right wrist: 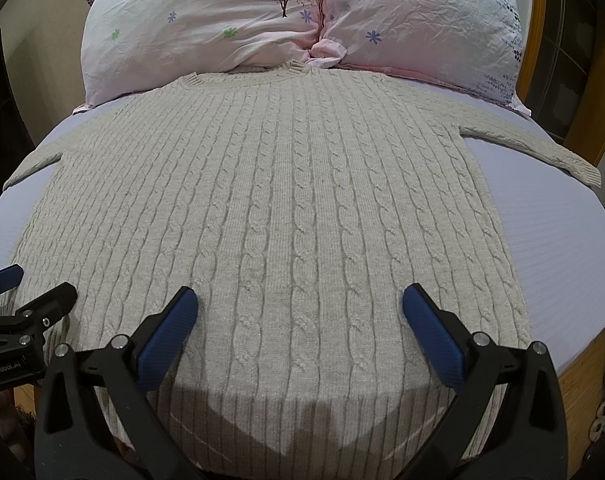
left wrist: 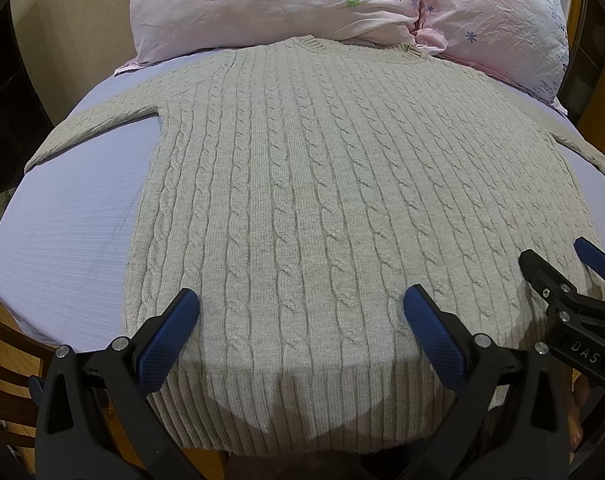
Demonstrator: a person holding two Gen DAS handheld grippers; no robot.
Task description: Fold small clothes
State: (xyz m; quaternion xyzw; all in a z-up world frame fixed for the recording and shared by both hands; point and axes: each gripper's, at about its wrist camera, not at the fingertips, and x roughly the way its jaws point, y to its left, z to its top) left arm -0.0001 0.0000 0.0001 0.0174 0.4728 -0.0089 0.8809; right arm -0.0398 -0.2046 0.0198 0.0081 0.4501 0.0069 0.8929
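A beige cable-knit sweater (left wrist: 302, 184) lies flat on the lavender ribbed bed (left wrist: 74, 240), collar against crinkled pink floral pillows (right wrist: 222, 28). Left gripper (left wrist: 300, 312) and right gripper (right wrist: 300, 312) hover over its ribbed hem, blue-padded jaws wide, holding nothing. Lettering reads "DAS" and "GenRobot.AI".

Beige cable-knit wool sweater (left wrist: 302, 184), matt, ropy, ribbed at hem below the left hand-held gripper (left wrist: 300, 308). Lilac bed sheet (left wrist: 74, 240) left of it, matt woven cloth, finely ridged. Pink printed pillows (right wrist: 222, 28) far ahead, crinkled cotton. Right hand-held gripper (right wrist: 300, 308): matt black plastic, blue textured pads (right wrist: 430, 336), shiny metal rivets.
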